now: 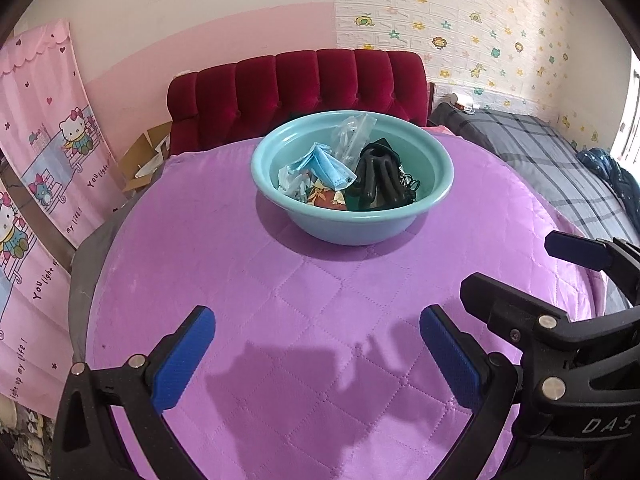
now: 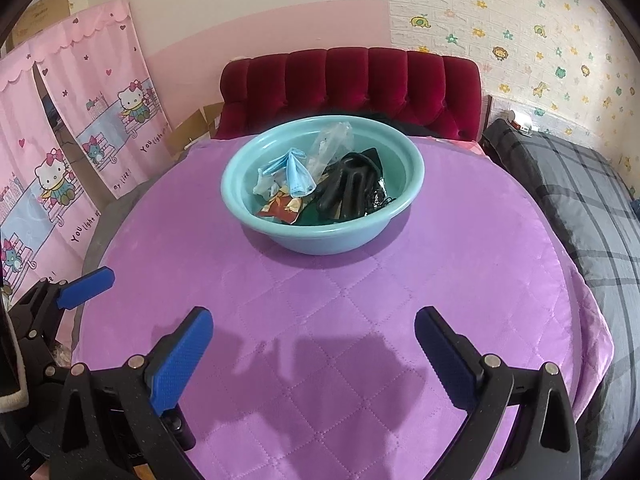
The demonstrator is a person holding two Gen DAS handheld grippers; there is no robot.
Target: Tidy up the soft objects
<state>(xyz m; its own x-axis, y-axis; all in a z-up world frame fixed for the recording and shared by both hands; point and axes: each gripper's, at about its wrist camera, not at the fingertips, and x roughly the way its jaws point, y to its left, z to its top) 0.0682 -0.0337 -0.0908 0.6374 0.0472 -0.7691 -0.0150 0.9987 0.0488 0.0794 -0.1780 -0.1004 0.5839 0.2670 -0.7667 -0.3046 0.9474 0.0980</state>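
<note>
A teal plastic basin [image 1: 348, 232] [image 2: 320, 242] stands at the far middle of a purple quilted cover [image 1: 280, 280] [image 2: 360, 288]. Inside lie a blue face mask [image 1: 324, 164] [image 2: 294, 172], a black rubber glove [image 1: 376, 176] [image 2: 348, 190], a clear plastic bag [image 1: 352, 136] [image 2: 332, 140] and a red-and-gold patterned cloth [image 1: 324, 198] [image 2: 284, 206]. My left gripper [image 1: 318, 344] hovers open above the near part of the cover, holding nothing. My right gripper [image 2: 314, 340] [image 1: 508, 262] is open and empty too, just to the left one's right. Both stay well short of the basin.
A red tufted velvet backrest [image 1: 300, 84] [image 2: 352, 84] rises behind the basin. A bed with a grey plaid blanket [image 1: 540, 152] [image 2: 580, 200] lies to the right. Pink cartoon-cat curtains [image 1: 40, 160] [image 2: 80, 128] hang at the left, with cardboard [image 1: 148, 152] by them.
</note>
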